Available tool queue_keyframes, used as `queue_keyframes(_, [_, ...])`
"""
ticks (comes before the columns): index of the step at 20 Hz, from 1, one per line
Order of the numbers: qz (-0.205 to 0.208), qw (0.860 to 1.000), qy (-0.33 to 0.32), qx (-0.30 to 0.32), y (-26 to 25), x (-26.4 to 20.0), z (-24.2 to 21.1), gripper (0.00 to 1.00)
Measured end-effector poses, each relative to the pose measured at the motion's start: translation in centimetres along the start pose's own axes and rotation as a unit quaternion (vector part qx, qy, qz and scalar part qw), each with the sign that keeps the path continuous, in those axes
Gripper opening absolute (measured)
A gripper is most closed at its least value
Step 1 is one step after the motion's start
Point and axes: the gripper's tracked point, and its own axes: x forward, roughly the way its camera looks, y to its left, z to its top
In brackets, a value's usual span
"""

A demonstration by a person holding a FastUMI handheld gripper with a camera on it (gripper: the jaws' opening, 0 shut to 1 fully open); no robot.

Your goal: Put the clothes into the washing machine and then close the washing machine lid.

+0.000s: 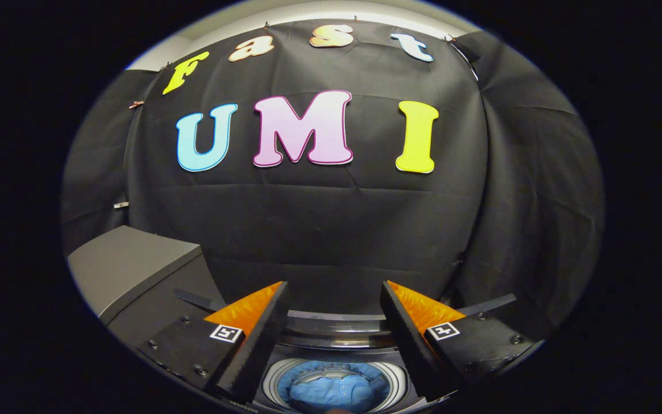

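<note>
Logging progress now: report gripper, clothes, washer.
Gripper open, empty, above washing machine. Blue clothes lying in drum. Lid not closed. Grey cabinet beside it.

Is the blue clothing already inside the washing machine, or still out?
Inside. The blue clothing lies in the drum of the washing machine, below the open gripper, whose fingers hold nothing.
</note>
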Motion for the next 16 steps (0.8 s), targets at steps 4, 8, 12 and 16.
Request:
queue_keyframes(4, [0.006,1.0,0.006,0.002,0.3,-0.4,-0.3,1.0])
queue_keyframes(8, [0.023,0.999,0.023,0.004,0.9,-0.8,-1.0,1.0])
queue_keyframes(12, [0.015,0.994,0.102,-0.03,-0.6,-2.9,-3.6,0.99])
queue_keyframes(16, [0.008,0.996,0.094,-0.004,-0.2,-3.9,-2.0,0.99])
